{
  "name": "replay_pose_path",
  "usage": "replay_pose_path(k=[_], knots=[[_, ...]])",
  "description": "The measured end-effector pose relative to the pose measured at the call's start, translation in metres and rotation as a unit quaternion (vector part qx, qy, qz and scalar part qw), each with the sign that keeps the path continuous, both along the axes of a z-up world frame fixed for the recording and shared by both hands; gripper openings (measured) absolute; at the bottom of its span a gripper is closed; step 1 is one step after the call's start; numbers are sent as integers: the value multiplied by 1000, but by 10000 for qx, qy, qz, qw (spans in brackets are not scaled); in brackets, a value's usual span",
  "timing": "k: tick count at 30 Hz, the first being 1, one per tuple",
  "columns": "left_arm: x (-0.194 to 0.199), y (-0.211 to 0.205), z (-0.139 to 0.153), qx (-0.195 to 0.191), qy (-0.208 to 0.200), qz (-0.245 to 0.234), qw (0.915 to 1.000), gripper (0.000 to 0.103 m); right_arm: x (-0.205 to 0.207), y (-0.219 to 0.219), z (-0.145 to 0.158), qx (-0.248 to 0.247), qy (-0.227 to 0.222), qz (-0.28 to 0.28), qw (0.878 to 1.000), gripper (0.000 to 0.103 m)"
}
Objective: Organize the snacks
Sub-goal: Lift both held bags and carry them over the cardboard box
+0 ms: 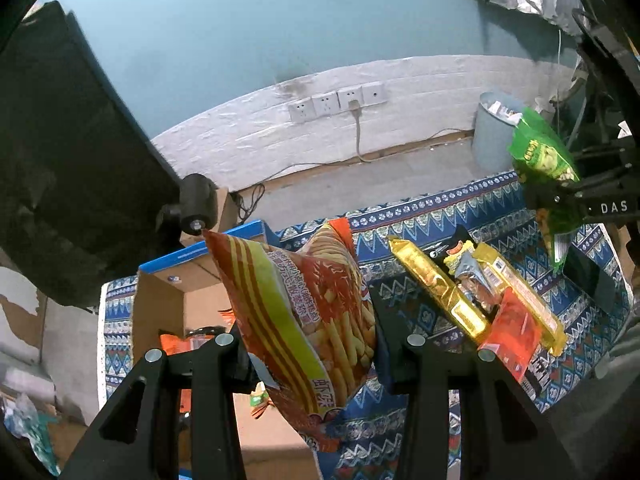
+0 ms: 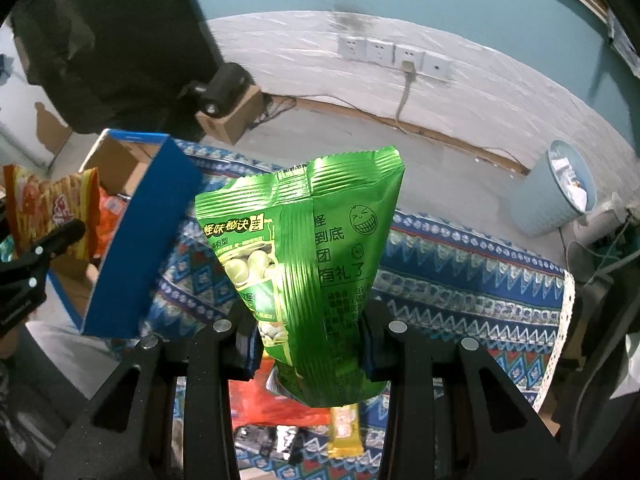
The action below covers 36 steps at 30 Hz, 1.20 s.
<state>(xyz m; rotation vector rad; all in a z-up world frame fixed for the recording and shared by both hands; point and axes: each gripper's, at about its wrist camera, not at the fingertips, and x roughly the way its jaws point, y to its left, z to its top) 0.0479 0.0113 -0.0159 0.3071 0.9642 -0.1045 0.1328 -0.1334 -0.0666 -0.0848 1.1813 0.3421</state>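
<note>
Patterned blue tablecloth [image 2: 460,264]; teal wall [image 1: 240,20], white sockets [image 1: 338,100].

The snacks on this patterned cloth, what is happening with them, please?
A person is sorting them with two handheld grippers. The left gripper holds an orange and yellow bag of fries-shaped crisps beside the blue-edged cardboard box, which already contains orange packets. The right gripper holds a shiny green bag of coated nuts in the air. Gold and red packets lie on the blue patterned cloth.
</note>
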Motion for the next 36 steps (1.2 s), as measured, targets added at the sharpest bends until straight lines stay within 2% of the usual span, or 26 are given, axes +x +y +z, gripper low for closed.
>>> replay_pose_path(k=[5, 20, 36], knots=[[-9, 14, 5, 14, -128, 114, 9999, 44, -4, 22, 10, 133, -96, 227, 9996, 36], [-19, 78, -4, -96, -70, 685, 9976, 44, 0, 105, 20, 359, -74, 899, 9953, 36], [-34, 144, -28, -142, 154, 1252, 9919, 44, 2, 210, 8, 488, 166, 1652, 9849, 36]])
